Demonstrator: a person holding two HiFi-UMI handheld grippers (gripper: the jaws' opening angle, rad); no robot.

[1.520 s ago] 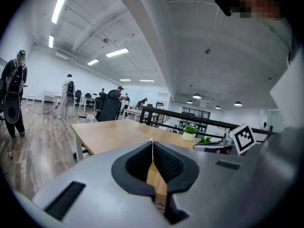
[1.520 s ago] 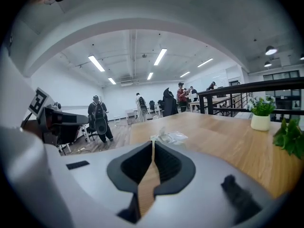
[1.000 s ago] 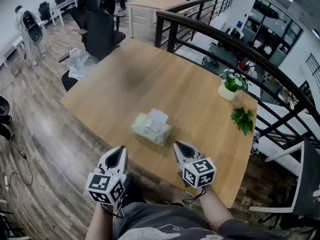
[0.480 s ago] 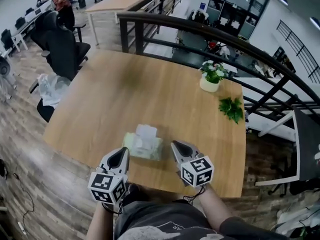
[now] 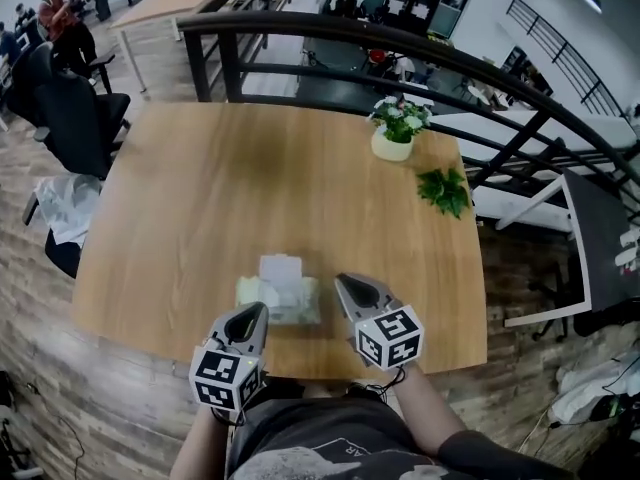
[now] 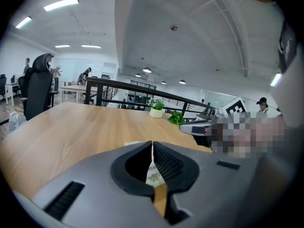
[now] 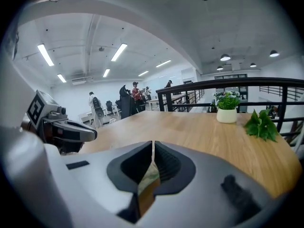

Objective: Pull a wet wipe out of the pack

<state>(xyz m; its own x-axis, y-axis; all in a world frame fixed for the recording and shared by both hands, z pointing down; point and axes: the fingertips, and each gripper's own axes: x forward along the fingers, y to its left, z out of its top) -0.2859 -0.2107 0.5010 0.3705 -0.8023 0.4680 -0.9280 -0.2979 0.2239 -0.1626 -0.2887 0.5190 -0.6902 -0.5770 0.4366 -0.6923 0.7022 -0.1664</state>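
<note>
Left tongs [image 5: 257,311], right tongs [image 5: 344,282] closed, empty, beside pack [image 5: 283,303]
Wipe [image 5: 281,267] looks soft, limp: pinch its raised fold.

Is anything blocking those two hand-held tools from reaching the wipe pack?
Nothing visible does. The wipe pack lies on the table right by the tips of the left tool and right tool, both shut.

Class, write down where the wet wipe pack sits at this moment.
In the head view, the wet wipe pack lies near the table's front edge, between the left gripper and the right gripper.
</note>
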